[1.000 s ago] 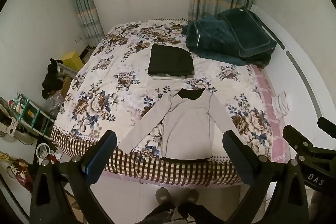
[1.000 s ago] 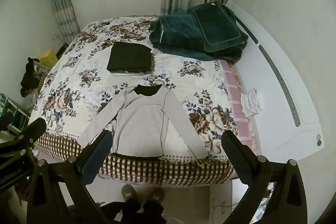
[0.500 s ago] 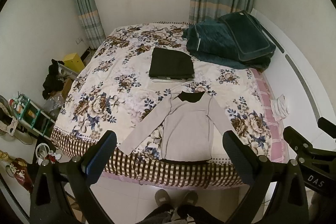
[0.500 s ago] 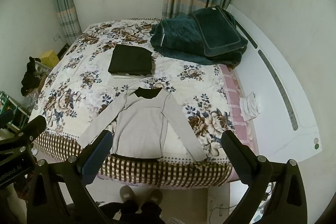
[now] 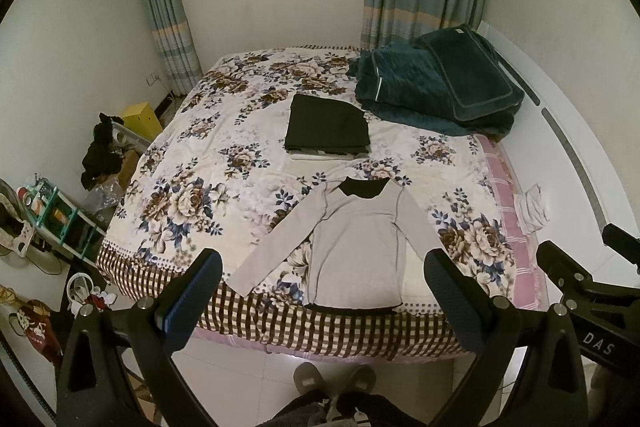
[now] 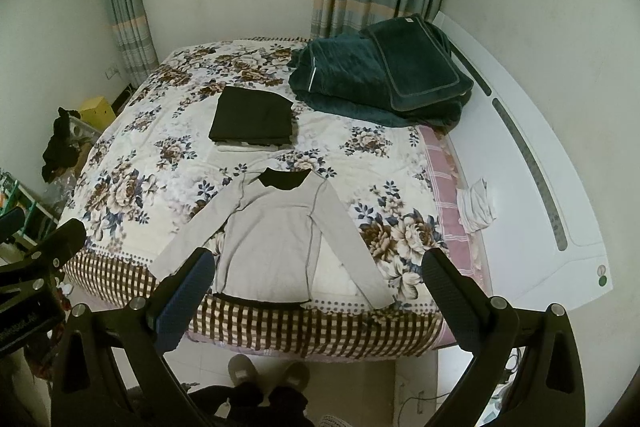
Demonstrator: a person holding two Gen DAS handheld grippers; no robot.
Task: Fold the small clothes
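Both views have drawn back slightly, so the bed point(image 5: 168, 195) sits lower and smaller in frame. Left hand-held gripper point(image 5: 320, 291) and right hand-held gripper point(image 6: 318, 285) gape wide, empty. Grey shirt point(image 5: 352, 243) lies flat, lower centre, unfolded; folding hasn't begun.
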